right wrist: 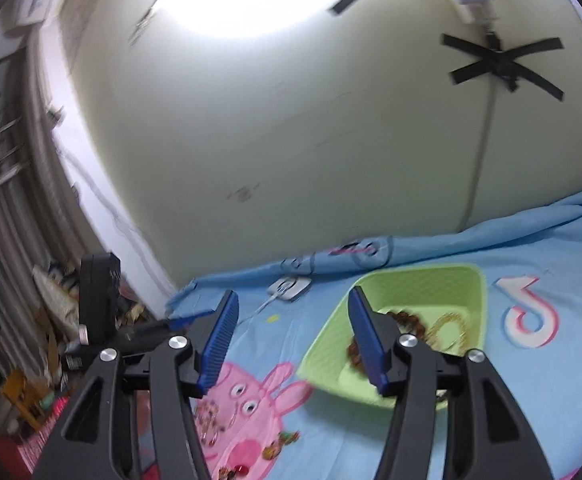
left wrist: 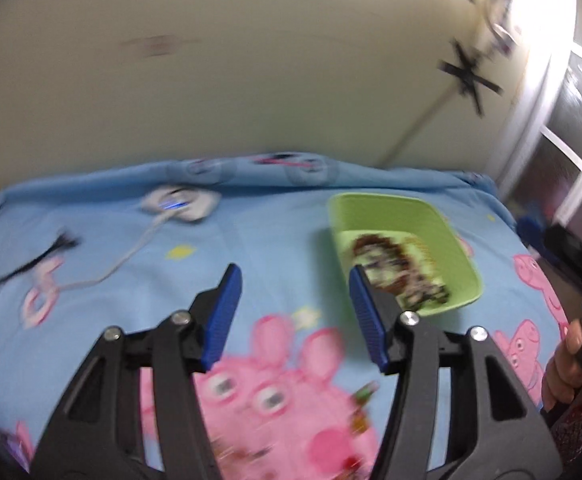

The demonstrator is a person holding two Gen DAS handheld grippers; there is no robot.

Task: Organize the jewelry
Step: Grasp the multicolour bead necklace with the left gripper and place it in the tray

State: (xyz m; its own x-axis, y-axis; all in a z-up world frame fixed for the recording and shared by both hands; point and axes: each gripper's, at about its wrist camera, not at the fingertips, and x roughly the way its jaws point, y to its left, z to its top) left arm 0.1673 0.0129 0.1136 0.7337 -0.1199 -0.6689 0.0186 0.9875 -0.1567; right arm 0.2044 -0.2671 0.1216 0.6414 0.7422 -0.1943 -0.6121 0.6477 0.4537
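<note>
Here, through the left wrist camera, the left tongs hang wide open and empty above a blue cartoon-print bedsheet, while the green tray sits to the far right holding a dark, blurred heap of jewelry, apparently the collecting place. Small loose pieces lie near, on the pink pig print, seemingly awaiting sorting. A white device with its cord rests at far left. From the right wrist camera, the right tongs are likewise spread and grip nothing, poised above the sheet just left of the tray, where brown beads and a gold chain lie. More trinkets are scattered near, on the pig.
</note>
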